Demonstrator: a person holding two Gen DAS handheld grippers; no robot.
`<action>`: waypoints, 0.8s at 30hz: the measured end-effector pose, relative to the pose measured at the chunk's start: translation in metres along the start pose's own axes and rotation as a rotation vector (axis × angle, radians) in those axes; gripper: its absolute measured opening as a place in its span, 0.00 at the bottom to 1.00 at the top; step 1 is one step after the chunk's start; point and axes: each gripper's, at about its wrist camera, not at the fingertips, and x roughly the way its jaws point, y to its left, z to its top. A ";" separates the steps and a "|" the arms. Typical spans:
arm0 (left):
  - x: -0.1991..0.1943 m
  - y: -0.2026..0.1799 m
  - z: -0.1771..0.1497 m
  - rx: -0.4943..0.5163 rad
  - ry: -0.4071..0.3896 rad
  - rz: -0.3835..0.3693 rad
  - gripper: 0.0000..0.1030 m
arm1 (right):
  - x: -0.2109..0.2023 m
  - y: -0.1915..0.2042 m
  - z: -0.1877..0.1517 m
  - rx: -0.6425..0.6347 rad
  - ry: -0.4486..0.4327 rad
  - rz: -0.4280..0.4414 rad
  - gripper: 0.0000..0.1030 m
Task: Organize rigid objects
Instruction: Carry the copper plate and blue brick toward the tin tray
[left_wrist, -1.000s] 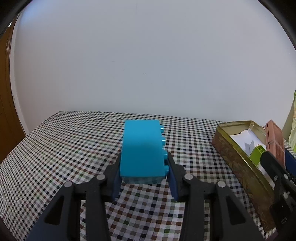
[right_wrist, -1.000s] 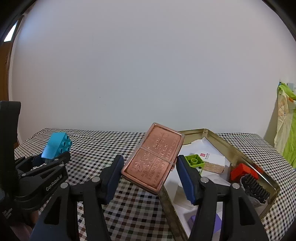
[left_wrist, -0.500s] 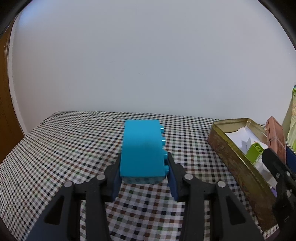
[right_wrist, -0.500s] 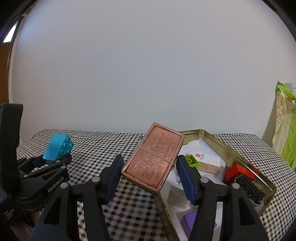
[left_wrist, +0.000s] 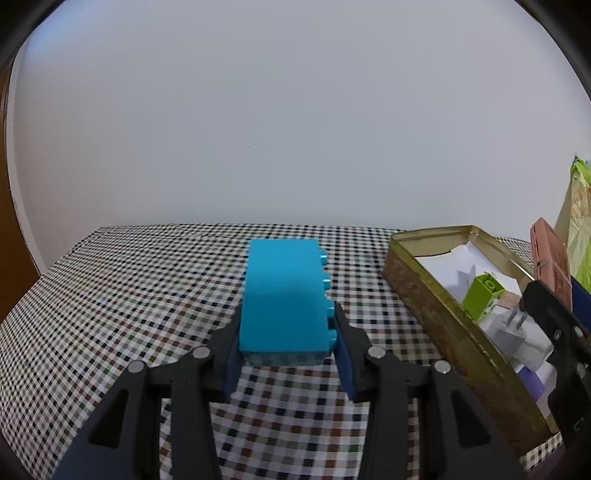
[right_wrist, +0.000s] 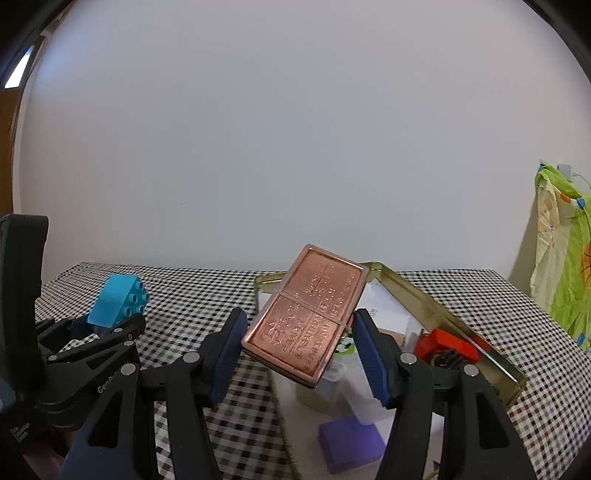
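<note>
My left gripper is shut on a blue studded brick, which it holds above the checked tablecloth with the studs facing right. In the right wrist view that brick and the left gripper show at the left. My right gripper is shut on a flat copper-coloured case with a rubber band around it. The case hangs tilted over the near left part of an open gold tin. In the left wrist view the case's edge shows at the right, beyond the tin.
Inside the tin lie a green brick, a white plug adapter, a purple block, a red piece and white paper. A green patterned cloth hangs at the far right. A white wall stands behind the table.
My right gripper has carried the copper case to the right, so it now hangs over the open tin. The left gripper has kept the blue brick nearly still.
</note>
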 end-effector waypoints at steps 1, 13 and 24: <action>-0.001 -0.002 0.000 -0.001 0.001 -0.004 0.40 | -0.001 -0.003 0.000 0.004 -0.002 -0.002 0.60; -0.005 -0.023 -0.001 0.011 0.005 -0.036 0.40 | -0.014 -0.024 -0.001 0.036 -0.016 -0.012 0.60; -0.015 -0.033 -0.005 0.018 -0.005 -0.052 0.40 | -0.018 -0.032 -0.002 0.037 -0.023 -0.026 0.60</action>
